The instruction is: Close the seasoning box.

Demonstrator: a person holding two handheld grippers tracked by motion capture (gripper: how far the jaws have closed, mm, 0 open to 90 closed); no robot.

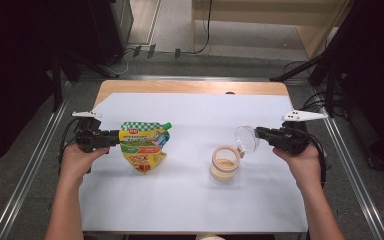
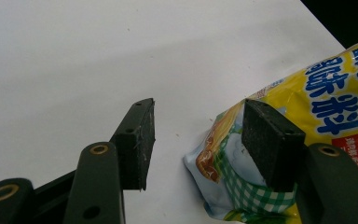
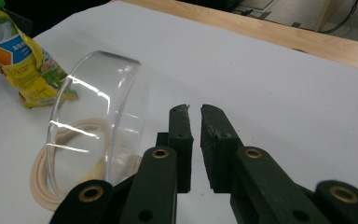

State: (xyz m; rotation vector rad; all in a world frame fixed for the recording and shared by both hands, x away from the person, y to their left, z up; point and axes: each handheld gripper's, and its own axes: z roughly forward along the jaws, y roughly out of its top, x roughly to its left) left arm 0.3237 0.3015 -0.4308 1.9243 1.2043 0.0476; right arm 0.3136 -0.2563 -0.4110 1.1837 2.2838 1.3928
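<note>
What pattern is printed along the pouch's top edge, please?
A green-and-white check on the pouch, clearest in the left gripper view.

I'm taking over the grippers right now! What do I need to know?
Left gripper: open, jaws at the edge of the yellow pouch, not squeezing it.
Right gripper: shut, nothing between the jaws, right beside the clear lid.
Done: the lid is tipped open on the jar.
Left, probably: grip the pouch, uncap it and fill the jar.
</note>
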